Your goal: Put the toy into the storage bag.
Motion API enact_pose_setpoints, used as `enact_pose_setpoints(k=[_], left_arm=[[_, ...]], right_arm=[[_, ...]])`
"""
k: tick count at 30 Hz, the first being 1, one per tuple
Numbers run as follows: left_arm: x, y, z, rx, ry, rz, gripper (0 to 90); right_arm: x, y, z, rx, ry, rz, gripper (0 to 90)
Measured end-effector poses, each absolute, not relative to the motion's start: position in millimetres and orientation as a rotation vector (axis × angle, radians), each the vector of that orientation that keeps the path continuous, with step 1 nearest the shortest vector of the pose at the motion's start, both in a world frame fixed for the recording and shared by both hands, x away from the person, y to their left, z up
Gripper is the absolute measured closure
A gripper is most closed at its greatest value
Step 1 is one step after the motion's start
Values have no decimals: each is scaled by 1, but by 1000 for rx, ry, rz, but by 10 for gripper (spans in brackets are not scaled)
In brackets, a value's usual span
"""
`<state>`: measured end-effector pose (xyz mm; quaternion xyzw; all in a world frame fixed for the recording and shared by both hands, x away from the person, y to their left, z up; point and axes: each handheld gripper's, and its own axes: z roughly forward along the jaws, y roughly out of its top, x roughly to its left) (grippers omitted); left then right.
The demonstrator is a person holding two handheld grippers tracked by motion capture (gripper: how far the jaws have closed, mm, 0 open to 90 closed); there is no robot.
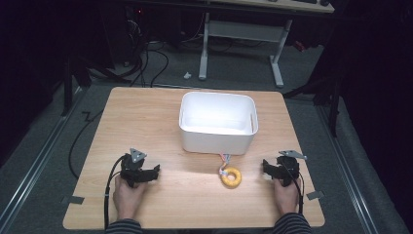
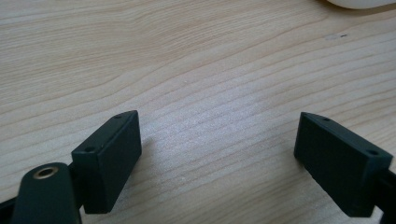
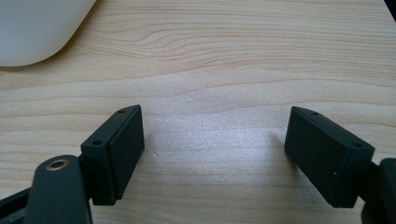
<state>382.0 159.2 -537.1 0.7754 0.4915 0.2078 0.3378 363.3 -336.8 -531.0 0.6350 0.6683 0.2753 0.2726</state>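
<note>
High view overhead, facing forward-down; gripper views low, close, sharing table

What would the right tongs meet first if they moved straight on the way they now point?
Probably only bare table. The right tongs stand open with plain wood between and ahead of them. The white bin lies off to one side of that line, so they would likely pass it, though depth is hard to judge.
</note>
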Motion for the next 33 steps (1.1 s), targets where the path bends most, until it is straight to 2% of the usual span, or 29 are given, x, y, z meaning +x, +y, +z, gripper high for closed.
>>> enact_pose_setpoints(k=[12,13,33], left_arm=[[382,160,-537,2015,1284,538,159],[382,160,-537,2015,1285,538,160],[381,160,-537,2013,1288,538,161]], right_arm=[[365,-334,-531,1718,1798,732,177],[366,-334,-531,1700,1819,737,149],[364,-342,-524,1651,2006,721,159]])
